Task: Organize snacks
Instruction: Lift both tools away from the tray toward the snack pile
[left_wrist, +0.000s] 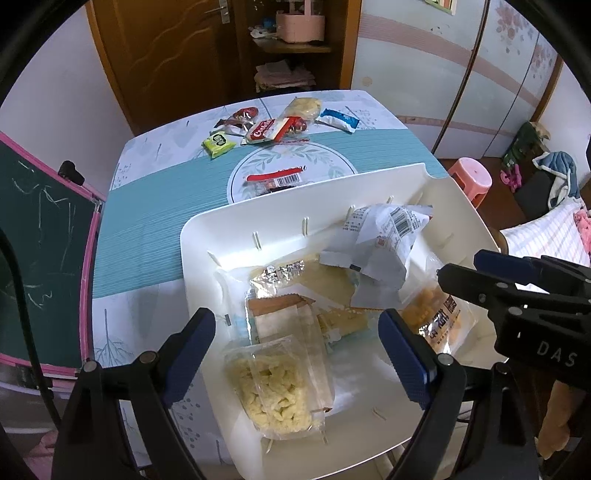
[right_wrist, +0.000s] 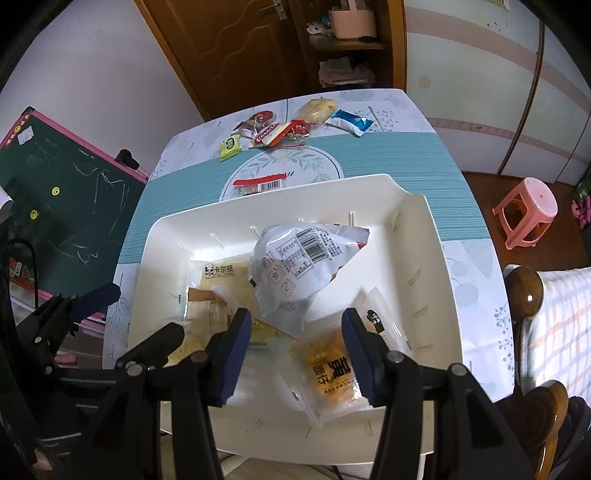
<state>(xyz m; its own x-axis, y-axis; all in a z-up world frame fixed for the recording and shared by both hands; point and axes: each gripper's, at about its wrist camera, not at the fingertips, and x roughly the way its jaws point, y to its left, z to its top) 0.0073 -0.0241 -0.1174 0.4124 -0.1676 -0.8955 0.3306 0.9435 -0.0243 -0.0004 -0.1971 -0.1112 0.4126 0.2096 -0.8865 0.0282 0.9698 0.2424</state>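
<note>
Two hand-held grippers hung over a white rectangular plastic bin (left_wrist: 280, 206) that sat at the near edge of a table covered in a teal and white leaf-print cloth (left_wrist: 147, 229). The left gripper (left_wrist: 295, 354) had its blue-padded fingers (left_wrist: 188, 354) spread wide above a clear packet of pale yellow puffed snacks (left_wrist: 273, 391), which lay in the near left part of the bin; the pads did not touch it. The right gripper (right_wrist: 295, 354) held its fingers partly apart over a clear packet of orange snacks with black lettering (right_wrist: 332, 373) lying on the bin floor at the near right, and I could not tell whether the pads touched the wrapper. Deeper in the bin a crumpled white bag with a barcode (right_wrist: 299, 262) rested on top of a tan Calleton packet (right_wrist: 221, 277). Several snacks were out on the cloth beyond the bin: a red-and-white packet with a barcode (left_wrist: 277, 179) just past the far wall, and well behind it a small green packet (left_wrist: 218, 142), a red-and-white wrapper (left_wrist: 273, 129), a blue-and-white wrapper (left_wrist: 340, 119) and a clear bag of pale yellow pieces (left_wrist: 303, 107). A pink plastic stool (right_wrist: 526, 212) stood on the floor to the right.
</note>
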